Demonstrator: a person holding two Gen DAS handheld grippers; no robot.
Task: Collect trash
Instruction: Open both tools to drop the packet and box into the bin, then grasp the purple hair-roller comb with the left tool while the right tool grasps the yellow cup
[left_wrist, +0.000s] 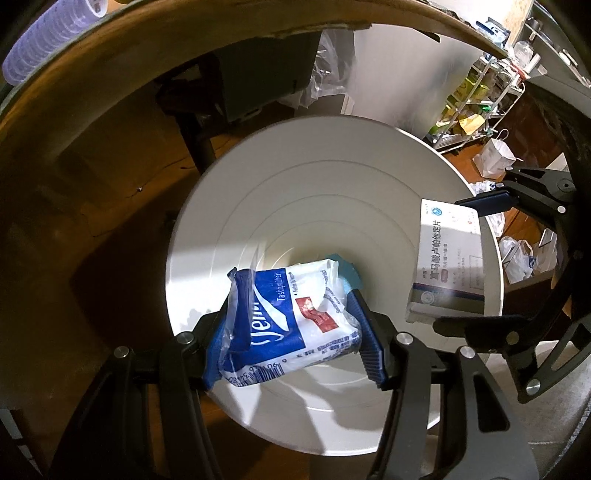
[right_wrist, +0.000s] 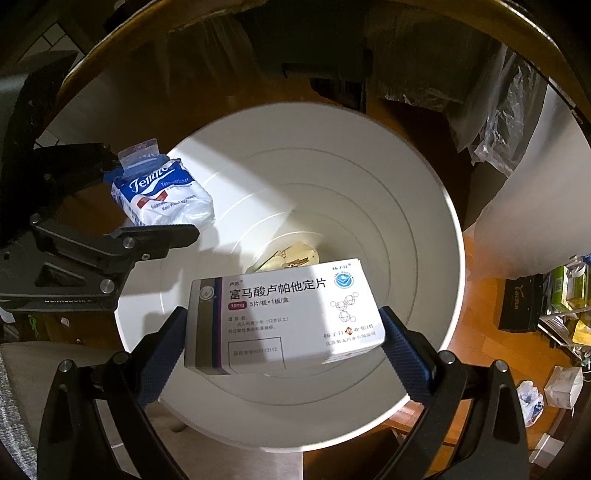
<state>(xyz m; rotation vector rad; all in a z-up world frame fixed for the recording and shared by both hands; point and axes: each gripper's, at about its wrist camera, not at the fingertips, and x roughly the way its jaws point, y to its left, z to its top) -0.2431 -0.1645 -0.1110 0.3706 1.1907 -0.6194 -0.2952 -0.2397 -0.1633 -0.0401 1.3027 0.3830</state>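
Observation:
A white round trash bin stands on the floor below both grippers; it also shows in the right wrist view. My left gripper is shut on a blue and white tissue pack and holds it over the bin's mouth; the pack also shows in the right wrist view. My right gripper is shut on a white medicine box, held over the bin; the box also shows in the left wrist view. Crumpled yellowish trash lies at the bin's bottom.
A curved wooden table edge arches over the bin. A stack of plastic cups is at top left. A wire rack with goods and plastic bags sit on the wooden floor to the right.

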